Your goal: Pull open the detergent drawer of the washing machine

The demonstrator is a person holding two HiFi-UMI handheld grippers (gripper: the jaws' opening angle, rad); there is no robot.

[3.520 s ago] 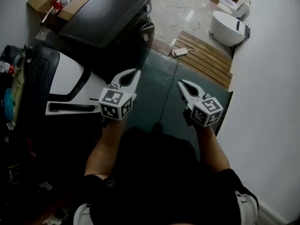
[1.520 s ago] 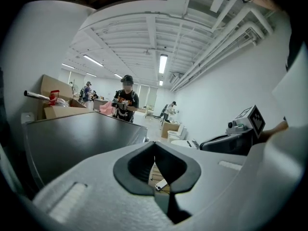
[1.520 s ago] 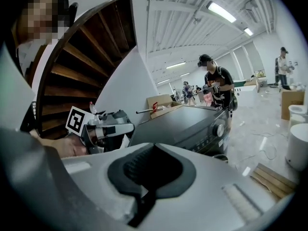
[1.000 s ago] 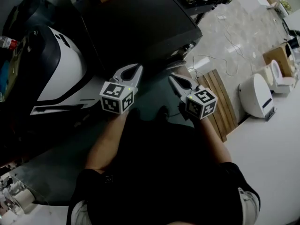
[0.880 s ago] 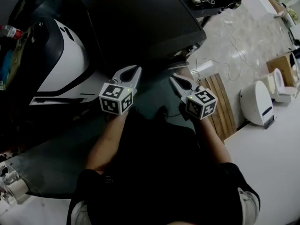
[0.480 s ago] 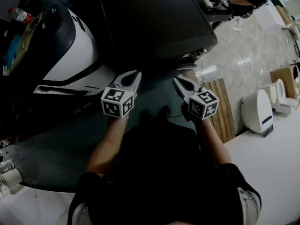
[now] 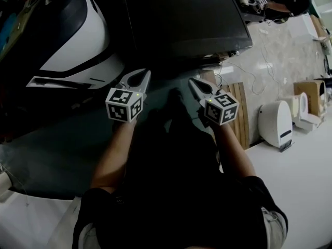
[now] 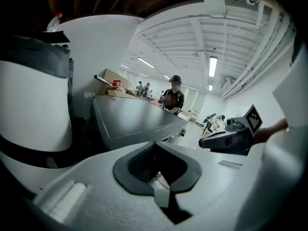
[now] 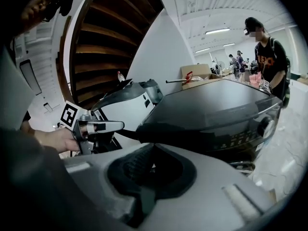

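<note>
White two-jaw left gripper (image 7: 144,74) and white two-jaw right gripper (image 7: 192,82): jaws closed, nothing held. Both point at the front edge of the dark grey flat-topped washing machine (image 7: 181,14), not touching it.

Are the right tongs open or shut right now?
Shut and empty: in the right gripper view the right tongs meet at their tips with nothing between them, short of the washing machine.

Head view dim, underexposed: person's torso (image 7: 176,191) and dark washing machine (image 7: 181,14) sink into near-black. Pale floor (image 7: 306,180) at right far brighter. Fisheye bend toward edges. Both gripper views brighter, lit by ceiling strip lights (image 8: 212,66); white wall (image 8: 96,47) evenly bright, mild glare round tubes. Nearest foreground soft, out of focus; corners black from lens circle.
</note>
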